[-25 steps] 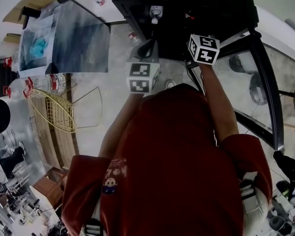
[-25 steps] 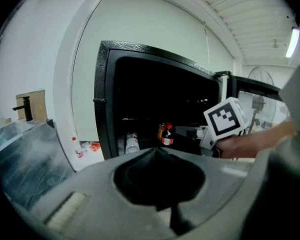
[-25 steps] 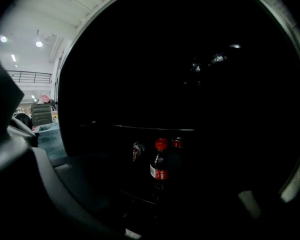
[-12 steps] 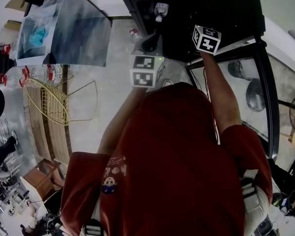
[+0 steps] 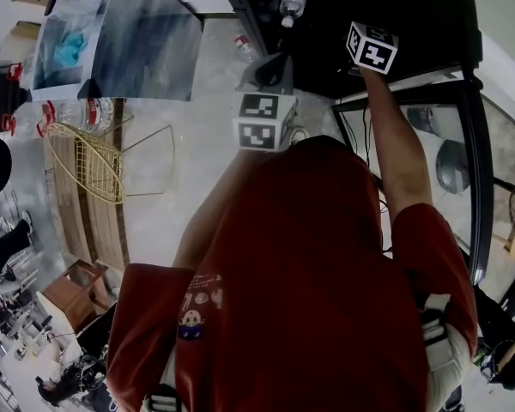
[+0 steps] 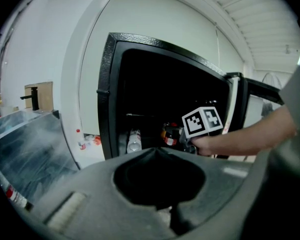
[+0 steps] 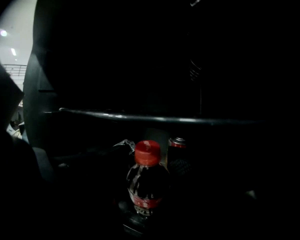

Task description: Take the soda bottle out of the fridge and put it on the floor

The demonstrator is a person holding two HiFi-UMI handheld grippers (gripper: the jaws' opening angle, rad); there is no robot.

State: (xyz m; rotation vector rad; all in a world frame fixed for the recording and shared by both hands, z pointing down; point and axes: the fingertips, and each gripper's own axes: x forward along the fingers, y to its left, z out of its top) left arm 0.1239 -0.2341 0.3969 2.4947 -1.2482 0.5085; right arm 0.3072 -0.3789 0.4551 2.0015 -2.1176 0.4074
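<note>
In the right gripper view the soda bottle (image 7: 147, 179), dark with a red cap and red label, stands upright on the fridge's lower shelf, straight ahead. A can (image 7: 178, 156) stands just behind it on the right. My right gripper (image 5: 372, 48) reaches into the black fridge (image 5: 412, 7). Its jaws have just been opening; they are lost in the dark and nothing shows between them. The left gripper view shows that gripper (image 6: 190, 136) in front of the bottle (image 6: 170, 134). My left gripper (image 5: 270, 69) hangs outside the fridge opening, shut and empty.
The fridge's glass door (image 5: 465, 144) stands open to the right. A clear bottle (image 5: 290, 9) stands at the fridge's left side. A small red-capped bottle (image 5: 243, 45) lies on the floor nearby. A grey table (image 5: 146, 45) and a yellow wire basket (image 5: 90, 166) stand at the left.
My right gripper has moved deeper into the fridge. The left gripper has stayed almost where it was. The head camera has swung slightly.
</note>
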